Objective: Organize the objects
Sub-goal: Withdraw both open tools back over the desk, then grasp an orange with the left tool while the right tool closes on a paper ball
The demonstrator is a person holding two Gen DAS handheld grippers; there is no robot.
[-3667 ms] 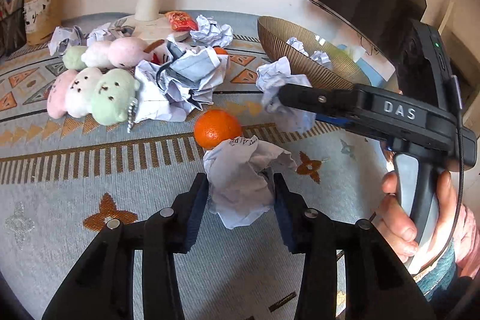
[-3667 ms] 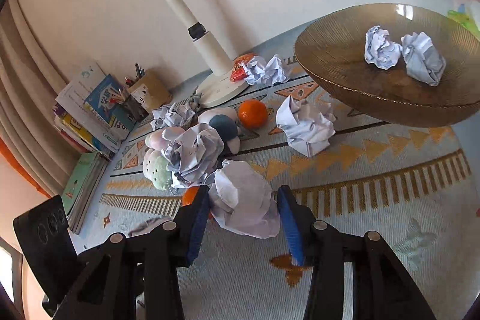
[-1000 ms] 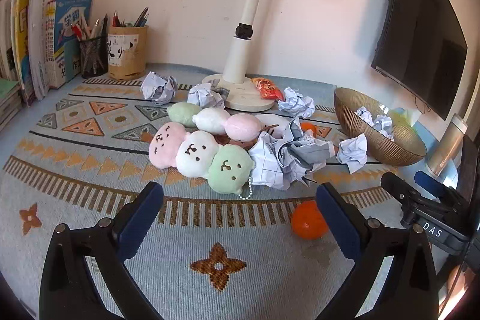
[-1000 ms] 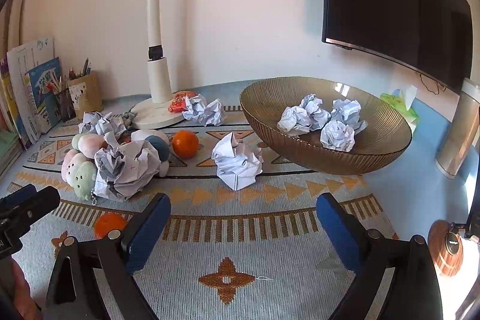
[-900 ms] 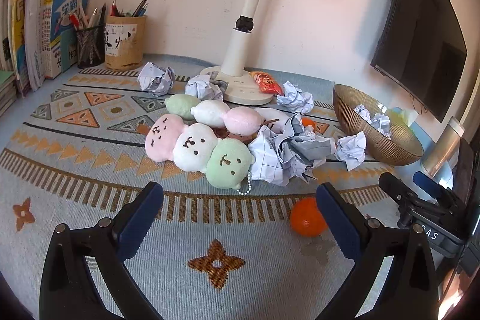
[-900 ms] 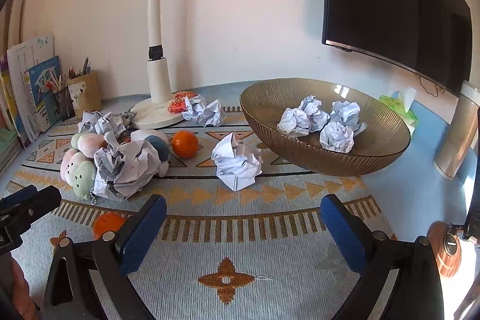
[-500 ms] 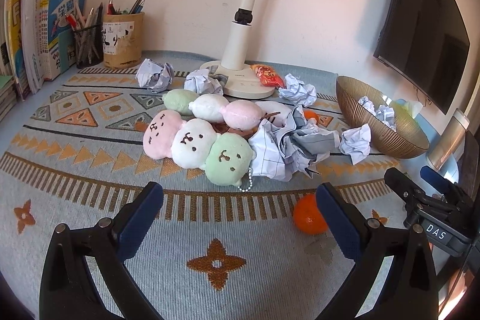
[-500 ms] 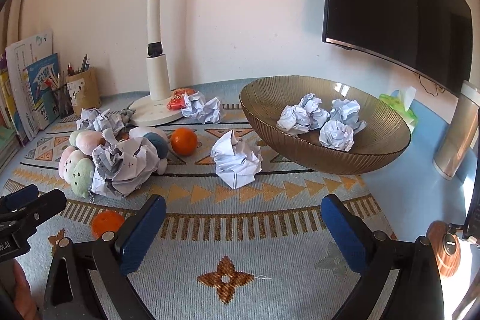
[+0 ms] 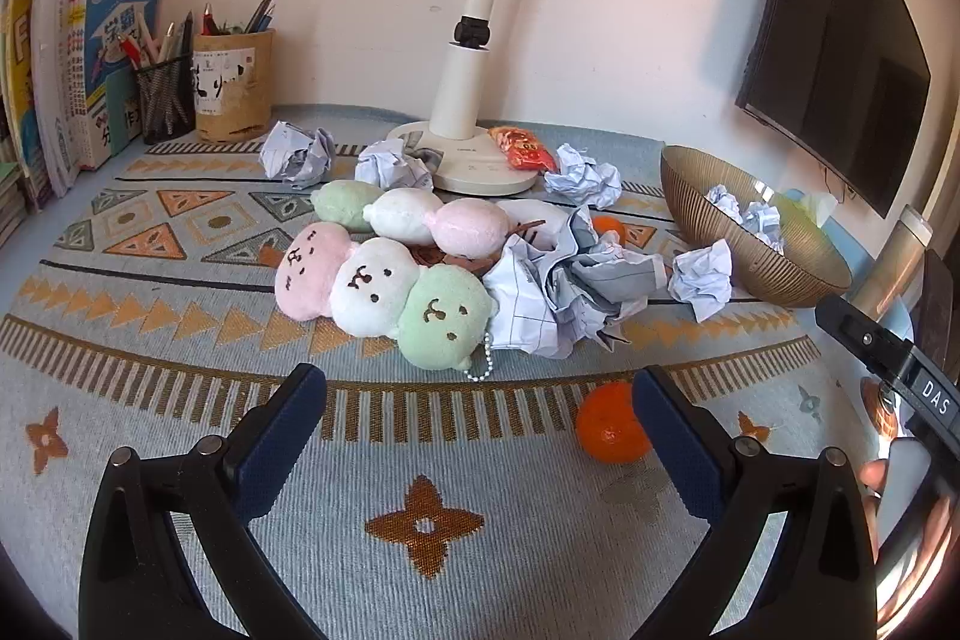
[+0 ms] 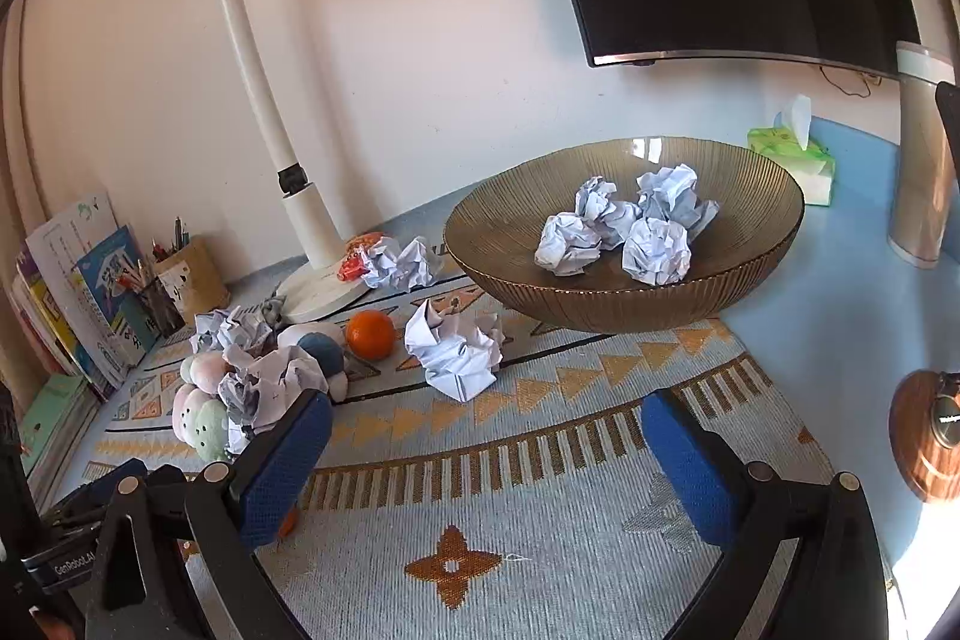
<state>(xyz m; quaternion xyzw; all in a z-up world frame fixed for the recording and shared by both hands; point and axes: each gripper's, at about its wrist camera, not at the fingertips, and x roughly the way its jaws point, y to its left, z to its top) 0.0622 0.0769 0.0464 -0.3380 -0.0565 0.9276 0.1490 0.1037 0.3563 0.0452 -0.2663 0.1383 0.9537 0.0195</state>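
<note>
Patterned rug (image 9: pixel 180 400) cluttered: paper balls (image 10: pixel 459 349), oranges (image 9: pixel 612 427), plush toys (image 9: pixel 384 286); both grippers wide, empty.

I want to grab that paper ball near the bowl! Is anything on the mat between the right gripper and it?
No. In the right wrist view, only bare patterned mat lies between the open right gripper and the crumpled paper ball.

Ahead of you on the bench (image 10: pixel 840 292), four paper balls (image 10: pixel 654 250) lie in the bowl (image 10: pixel 600 307). Another paper ball (image 10: pixel 456 352) sits just before it, an orange (image 10: pixel 370 334) to its left, the lamp (image 10: pixel 306 220) behind.
</note>
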